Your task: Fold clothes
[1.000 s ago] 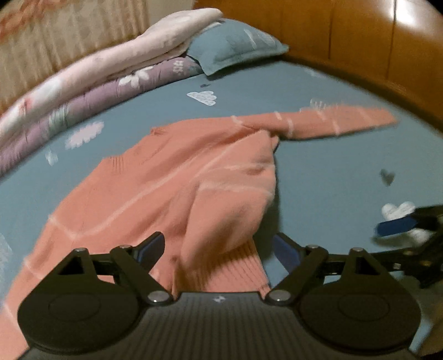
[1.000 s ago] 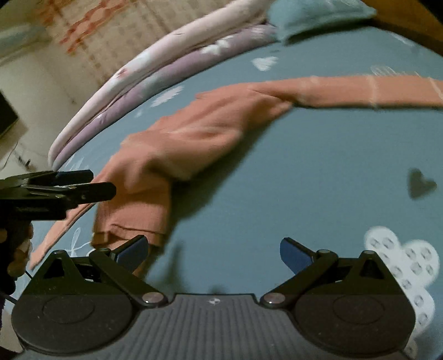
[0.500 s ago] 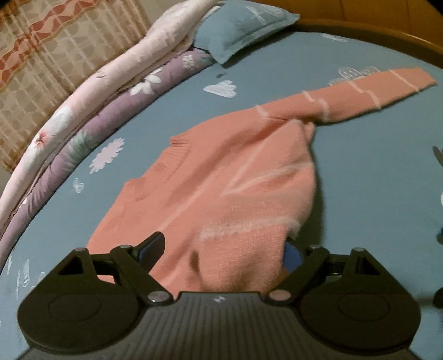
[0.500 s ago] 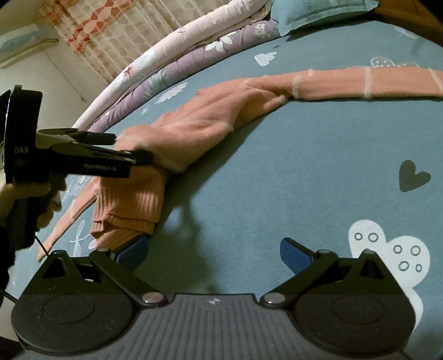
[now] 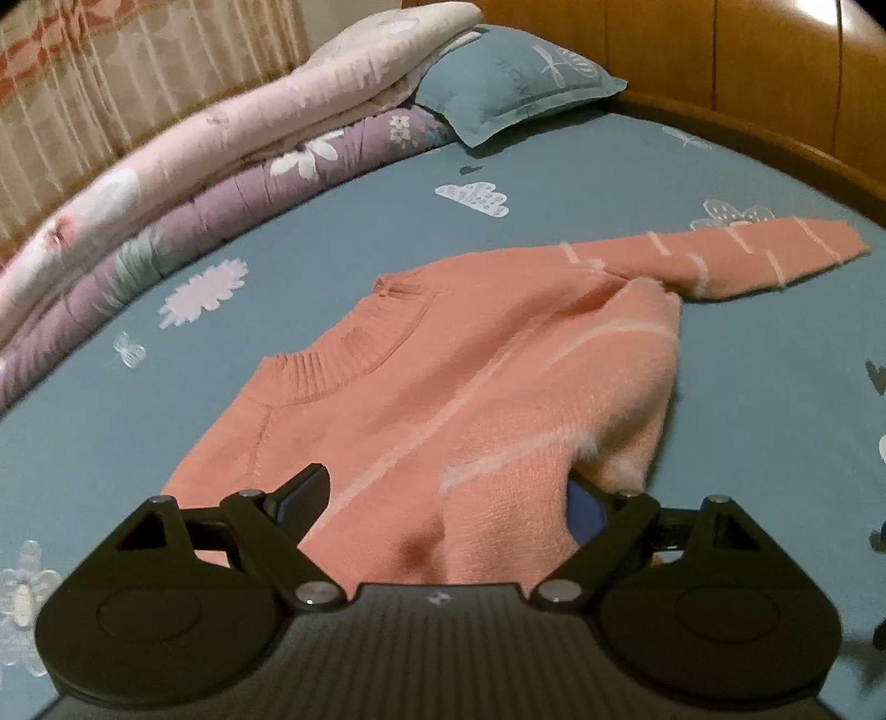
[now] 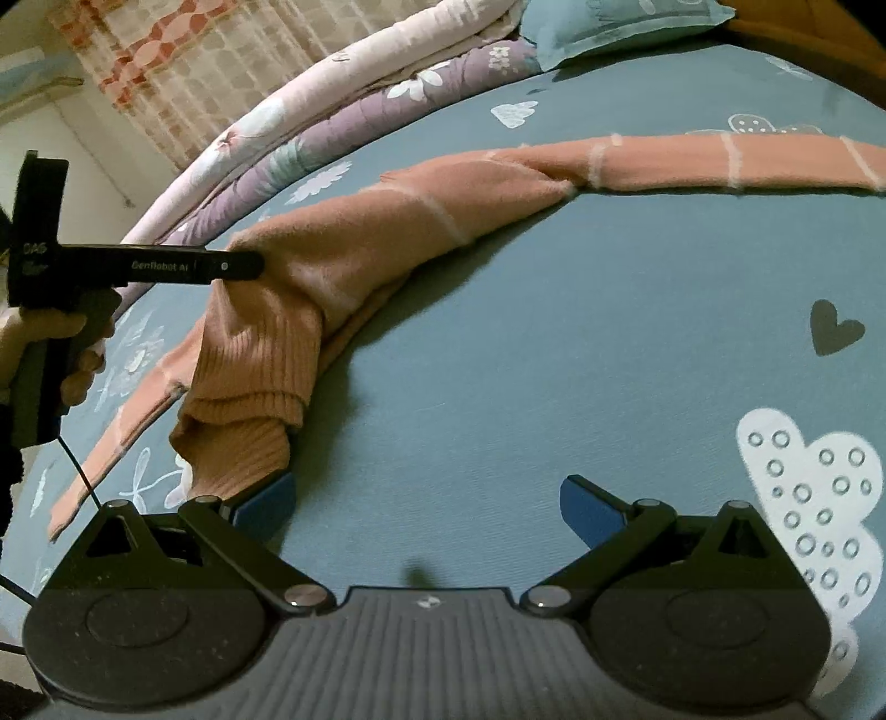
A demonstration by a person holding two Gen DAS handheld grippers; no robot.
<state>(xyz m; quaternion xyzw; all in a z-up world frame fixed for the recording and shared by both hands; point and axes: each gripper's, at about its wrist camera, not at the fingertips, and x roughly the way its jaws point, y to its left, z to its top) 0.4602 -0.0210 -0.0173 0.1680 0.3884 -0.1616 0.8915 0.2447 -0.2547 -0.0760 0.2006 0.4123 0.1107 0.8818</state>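
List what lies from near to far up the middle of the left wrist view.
Left hand-held gripper, jaws wide around a raised fold of knit → salmon-pink knitted sweater with pale stripes → its ribbed collar → white cloud print on the teal bedsheet → teal pillow → wooden headboard.

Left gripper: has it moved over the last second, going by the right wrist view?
Yes. The left gripper has come in from the frame's left edge, further over the bedsheet, and now lies against the raised fold of the sweater.

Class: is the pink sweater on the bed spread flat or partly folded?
Partly folded: the sweater's ribbed hem is doubled over its body, while one sleeve lies outstretched.
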